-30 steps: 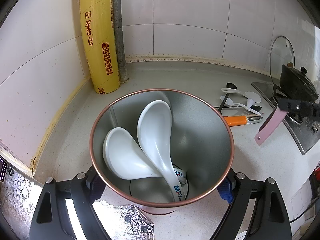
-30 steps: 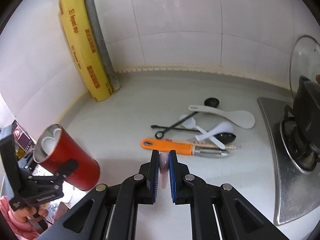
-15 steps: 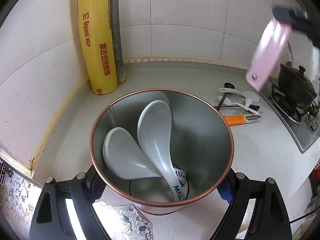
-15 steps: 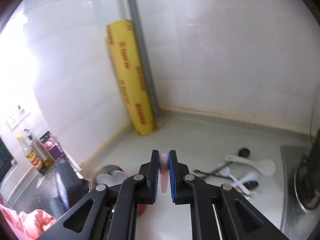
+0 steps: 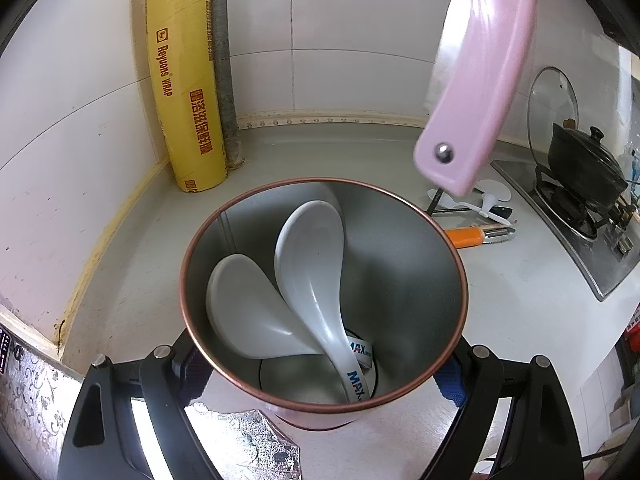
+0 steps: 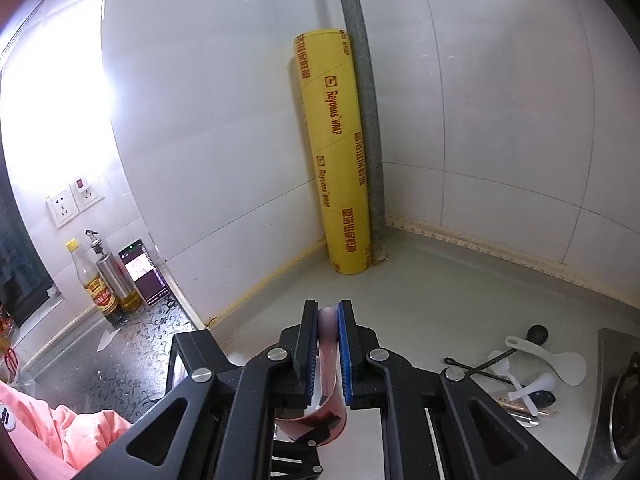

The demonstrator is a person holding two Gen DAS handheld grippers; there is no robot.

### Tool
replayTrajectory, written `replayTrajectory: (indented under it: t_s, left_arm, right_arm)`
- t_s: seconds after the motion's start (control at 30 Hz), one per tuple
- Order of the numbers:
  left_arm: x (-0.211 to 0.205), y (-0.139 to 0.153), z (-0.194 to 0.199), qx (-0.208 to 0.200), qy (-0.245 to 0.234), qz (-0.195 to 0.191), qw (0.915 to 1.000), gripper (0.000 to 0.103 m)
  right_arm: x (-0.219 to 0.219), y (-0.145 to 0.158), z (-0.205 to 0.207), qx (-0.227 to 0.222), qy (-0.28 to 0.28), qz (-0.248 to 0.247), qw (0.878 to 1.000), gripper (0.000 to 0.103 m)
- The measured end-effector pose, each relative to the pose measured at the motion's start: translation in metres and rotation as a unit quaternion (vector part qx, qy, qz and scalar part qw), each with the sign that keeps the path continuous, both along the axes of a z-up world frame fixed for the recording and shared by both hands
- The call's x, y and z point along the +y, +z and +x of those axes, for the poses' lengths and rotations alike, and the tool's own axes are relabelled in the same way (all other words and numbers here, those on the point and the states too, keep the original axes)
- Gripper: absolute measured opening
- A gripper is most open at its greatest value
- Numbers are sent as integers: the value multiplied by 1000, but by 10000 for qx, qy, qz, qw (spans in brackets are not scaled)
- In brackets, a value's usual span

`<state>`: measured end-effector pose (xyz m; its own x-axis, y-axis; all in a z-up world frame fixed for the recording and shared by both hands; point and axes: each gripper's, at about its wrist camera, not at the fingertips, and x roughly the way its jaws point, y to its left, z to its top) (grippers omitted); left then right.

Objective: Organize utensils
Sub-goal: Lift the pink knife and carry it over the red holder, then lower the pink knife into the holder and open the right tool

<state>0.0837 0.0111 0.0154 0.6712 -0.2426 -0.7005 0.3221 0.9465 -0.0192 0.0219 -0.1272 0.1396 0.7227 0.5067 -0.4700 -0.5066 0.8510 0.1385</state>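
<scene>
My left gripper (image 5: 322,368) is shut on a red metal cup (image 5: 400,248) with a copper rim, holding it by its sides. Two white ceramic spoons (image 5: 312,264) lean inside it, bowls up. My right gripper (image 6: 328,320) is shut on a pink-handled utensil (image 6: 329,340). In the left wrist view its pink handle (image 5: 476,80) hangs rivet end down, above and to the right of the cup's rim. More utensils lie on the counter: an orange-handled peeler (image 5: 468,237), small white spoons (image 5: 488,200), a white rice paddle (image 6: 560,364) and a black ladle (image 6: 536,334).
A yellow wrap roll (image 6: 336,152) stands in the tiled corner beside a grey pipe (image 6: 364,120). A gas stove (image 5: 588,240) with a black pot (image 5: 584,168) and a glass lid (image 5: 552,112) is at the right. Bottles (image 6: 100,280) and a phone (image 6: 144,272) stand at the left wall.
My right gripper has risen and swung left with the pink-handled utensil, from low over the counter utensils to high beside the cup. The left gripper and cup have kept still.
</scene>
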Motion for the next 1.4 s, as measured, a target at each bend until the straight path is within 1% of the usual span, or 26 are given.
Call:
replayTrajectory:
  t_s: [0.2,0.57,0.8,0.9,1.13,1.3,1.33,1.4]
  left_arm:
    - [0,-1,1,-7,-29,0,10000,90]
    - [-1,-1,2,-7,-26,-2,10000,90]
    - [-2,-1,2,-8,-33,2,10000,90]
    - [-3,-1,2,-9,-33,1,10000,90]
    - [-2,-1,2,-9,-33,1,10000,90]
    - [-2,-1,2,-10,-36,2,10000,90]
    - [-3,-1,2,-10,-36,2,10000,90]
    - [-2,-1,2,-11,-39,2,10000,90]
  right_arm:
    - [7,-7,3,120,75,-82,9999,11]
    - [20,-38,16,692,194,-325,9969,11]
    - [22,-45,18,850,286,-289,9956,11]
    - [22,-46,17,834,239,-358,9956,11]
    - [15,-45,17,824,121,-326,9960,11]
    - [3,-50,20,908,-128,-300,9953,11]
    - [0,-52,21,942,-181,-290,9950,12]
    - [-7,-57,23,1038,-354,-275,9936,19]
